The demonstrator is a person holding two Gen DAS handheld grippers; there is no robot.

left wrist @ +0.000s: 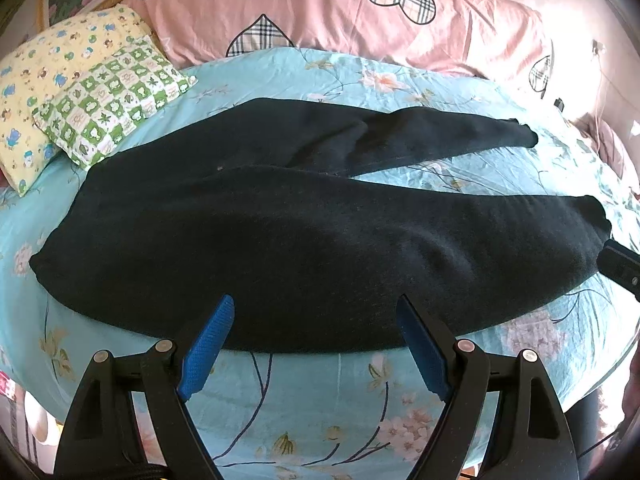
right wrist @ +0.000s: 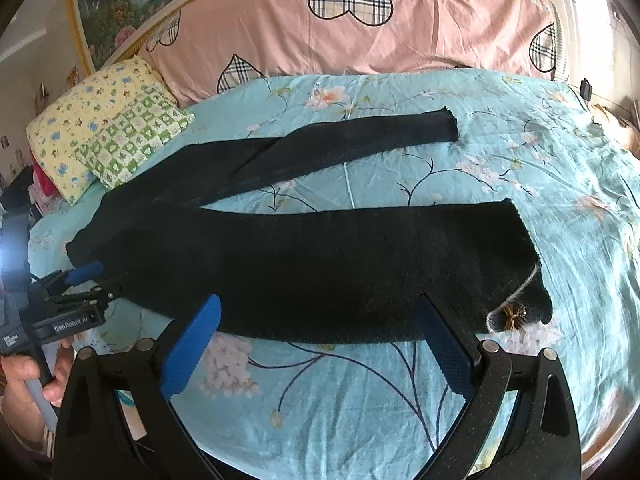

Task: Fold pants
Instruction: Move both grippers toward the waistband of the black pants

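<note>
Black pants (left wrist: pixel 304 236) lie flat across the blue floral bed sheet (left wrist: pixel 320 408), waist at the left, two legs spread apart toward the right. In the right wrist view the pants (right wrist: pixel 320 264) show a near leg with a small bow (right wrist: pixel 514 316) at its cuff and a far leg (right wrist: pixel 360 144). My left gripper (left wrist: pixel 316 304) is open and empty, just above the near edge of the pants near the waist. It also shows in the right wrist view (right wrist: pixel 86 276). My right gripper (right wrist: pixel 320 304) is open and empty, over the near leg's front edge.
Two patterned pillows (left wrist: pixel 72 88) lie at the back left, next to the waist. A pink quilt with plaid hearts (left wrist: pixel 340 8) runs along the back. A framed picture (right wrist: pixel 120 4) hangs behind. A hand (right wrist: pixel 24 376) holds the left gripper's handle.
</note>
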